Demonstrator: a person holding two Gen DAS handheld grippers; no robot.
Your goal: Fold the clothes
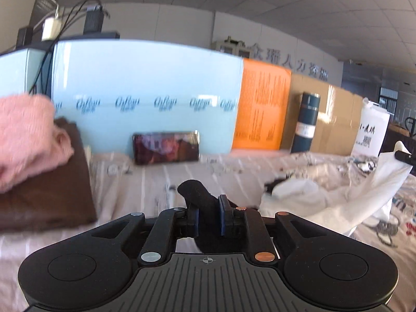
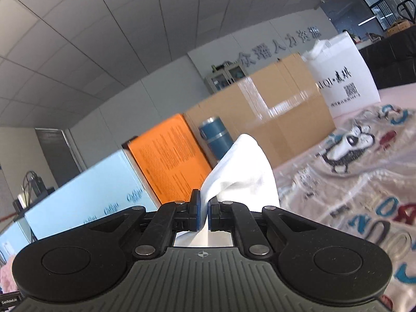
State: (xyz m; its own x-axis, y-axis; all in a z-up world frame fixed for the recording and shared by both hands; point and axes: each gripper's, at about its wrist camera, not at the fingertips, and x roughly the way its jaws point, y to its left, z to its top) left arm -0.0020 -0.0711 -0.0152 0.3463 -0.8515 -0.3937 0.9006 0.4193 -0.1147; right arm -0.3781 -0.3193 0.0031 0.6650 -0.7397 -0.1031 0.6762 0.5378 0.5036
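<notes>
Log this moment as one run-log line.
left claw: black fabric between jaws | right claw: shut on white garment | folded stack: left

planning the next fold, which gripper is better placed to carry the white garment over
Right, probably. The right gripper is shut on a lifted fold of the white garment. The left gripper has only black fabric between its parted jaws, apart from the white garment.
</notes>
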